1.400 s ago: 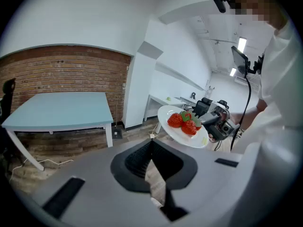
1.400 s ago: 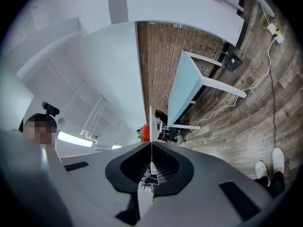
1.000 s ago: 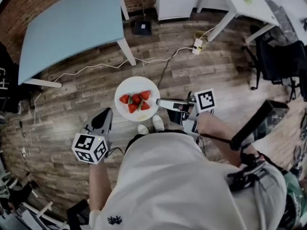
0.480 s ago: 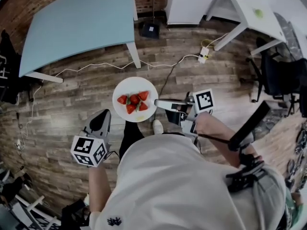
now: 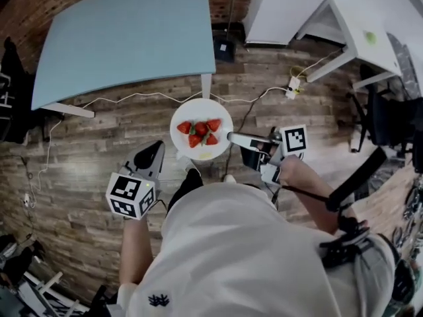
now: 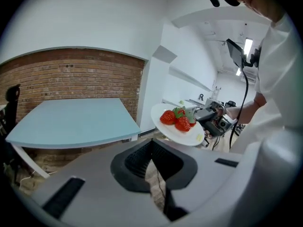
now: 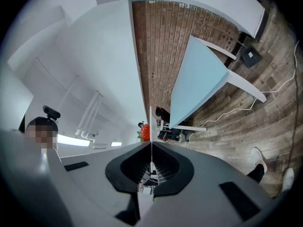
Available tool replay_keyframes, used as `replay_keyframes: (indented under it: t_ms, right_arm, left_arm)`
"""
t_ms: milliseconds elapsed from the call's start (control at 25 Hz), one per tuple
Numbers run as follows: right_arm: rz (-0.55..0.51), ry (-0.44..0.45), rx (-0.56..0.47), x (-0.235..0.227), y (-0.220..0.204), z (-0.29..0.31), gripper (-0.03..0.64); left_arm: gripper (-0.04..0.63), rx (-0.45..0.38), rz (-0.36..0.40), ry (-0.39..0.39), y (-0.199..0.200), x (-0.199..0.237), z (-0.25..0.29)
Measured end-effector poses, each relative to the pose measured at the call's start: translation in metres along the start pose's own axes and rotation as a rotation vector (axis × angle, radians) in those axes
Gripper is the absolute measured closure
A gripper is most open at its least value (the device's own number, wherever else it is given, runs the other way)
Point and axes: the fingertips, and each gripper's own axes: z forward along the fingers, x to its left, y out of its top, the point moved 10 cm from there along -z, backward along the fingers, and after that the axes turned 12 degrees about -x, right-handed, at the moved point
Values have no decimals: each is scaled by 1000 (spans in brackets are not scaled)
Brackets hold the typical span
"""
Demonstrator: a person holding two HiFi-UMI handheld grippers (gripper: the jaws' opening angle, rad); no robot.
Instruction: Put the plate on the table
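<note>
- Above the wooden floor (image 5: 79,157), just off the corner of the blue table (image 5: 125,38), the white plate (image 5: 187,114) of strawberries (image 5: 199,132) hangs in the air.
- The right gripper (image 5: 231,137) pinches the plate's rim, its 2 jaws nearly together.
- The left gripper (image 5: 157,148) is closed on nothing, apart from the plate.

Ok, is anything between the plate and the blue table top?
Nothing visible. The plate, held in the right gripper, is near a corner of the blue table, whose top looks bare.
</note>
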Motion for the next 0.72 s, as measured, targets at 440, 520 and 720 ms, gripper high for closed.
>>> replay_keyframes:
  t_ms: [440, 520, 720]
  right_arm:
    - [-36, -11, -61, -20, 47, 165, 603]
    - [-27, -12, -71, -27, 55, 182, 603]
    - [-33, -8, -54, -40, 65, 192, 603]
  left_arm:
    - [594, 53, 114, -58, 34, 156, -7]
    - [594, 53, 120, -58, 35, 166, -6]
    - [594, 38, 119, -40, 25, 155, -8]
